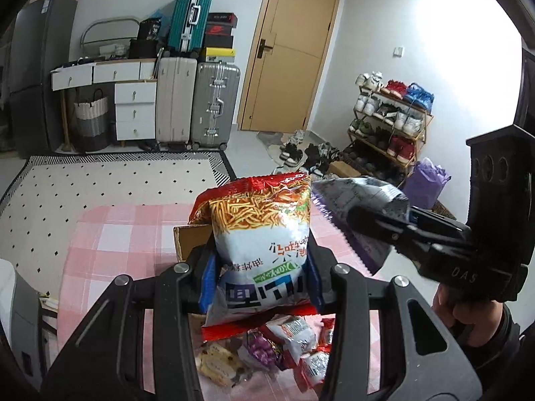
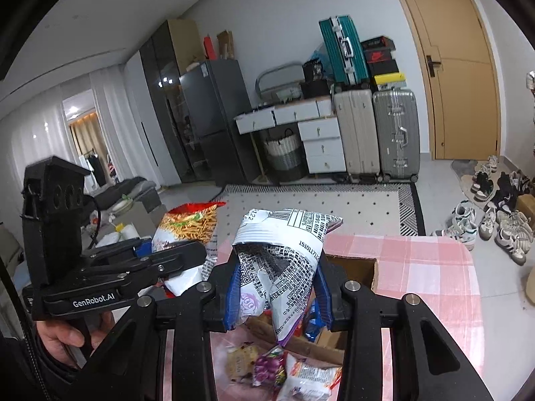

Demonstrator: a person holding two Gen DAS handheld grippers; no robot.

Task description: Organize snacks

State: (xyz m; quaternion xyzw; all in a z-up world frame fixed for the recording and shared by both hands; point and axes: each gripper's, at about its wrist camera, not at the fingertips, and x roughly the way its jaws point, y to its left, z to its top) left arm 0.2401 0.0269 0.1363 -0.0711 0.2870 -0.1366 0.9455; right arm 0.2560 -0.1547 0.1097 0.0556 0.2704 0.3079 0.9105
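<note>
Left tool (image 1: 259,269) clamped on red-and-white noodle-snack bag (image 1: 260,234), long axis upright, held above desk. Right tool (image 2: 276,287) clamped on crumpled white-and-purple printed packet (image 2: 284,257). Open brown cardboard box (image 2: 354,267) just ahead below both, right nearer, I judge. Loose small snack packets (image 2: 284,367) lie beneath on pink checked desk cloth (image 2: 428,267); path clear.

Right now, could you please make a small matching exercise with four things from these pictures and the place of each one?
Things:
1. noodle snack bag
2. silver printed bag
3. cardboard box
4. small snack packets

Places:
A. lying loose on the pink checked cloth
B. clamped in the right gripper
C. clamped in the left gripper
D. standing open on the cloth, behind the held bags

Pairs: 1-C, 2-B, 3-D, 4-A
</note>
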